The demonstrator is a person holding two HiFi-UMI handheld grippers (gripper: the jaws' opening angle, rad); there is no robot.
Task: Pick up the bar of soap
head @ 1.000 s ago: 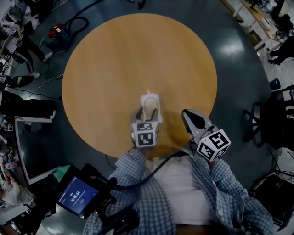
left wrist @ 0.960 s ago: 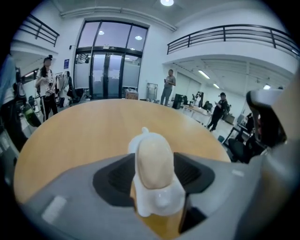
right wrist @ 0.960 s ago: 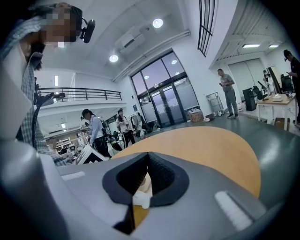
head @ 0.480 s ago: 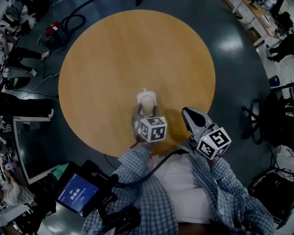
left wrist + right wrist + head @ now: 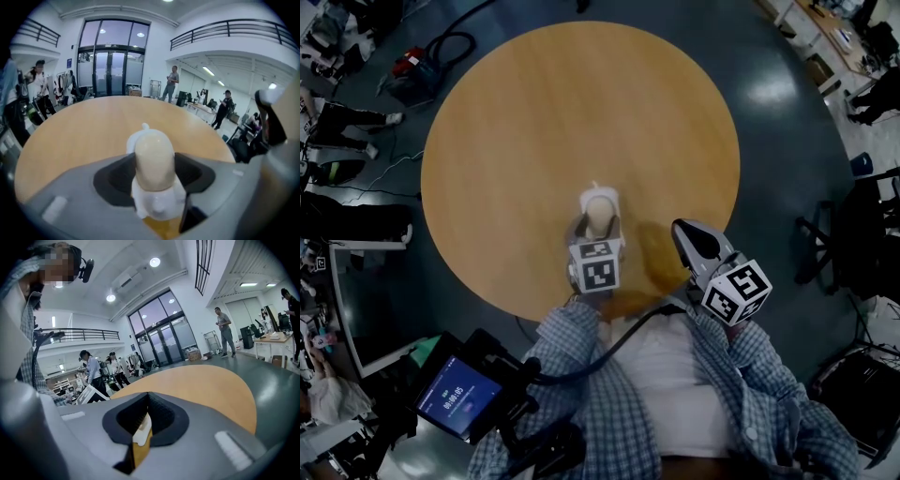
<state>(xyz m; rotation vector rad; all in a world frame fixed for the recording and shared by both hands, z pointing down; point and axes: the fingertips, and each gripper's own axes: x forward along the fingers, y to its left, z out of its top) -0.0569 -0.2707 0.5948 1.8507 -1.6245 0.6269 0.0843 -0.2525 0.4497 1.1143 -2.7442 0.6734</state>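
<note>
Soap, a pale oval bar, stands on end in a white dish on the table, close to the table's near edge. The left gripper points down at it with its jaws wide apart. They have just been closing a little, with the bar between them and the pads just beside its sides. The right gripper hangs above the table's near rim, jaws together and empty. A lit tablet sits below the table, off its near edge.
</note>
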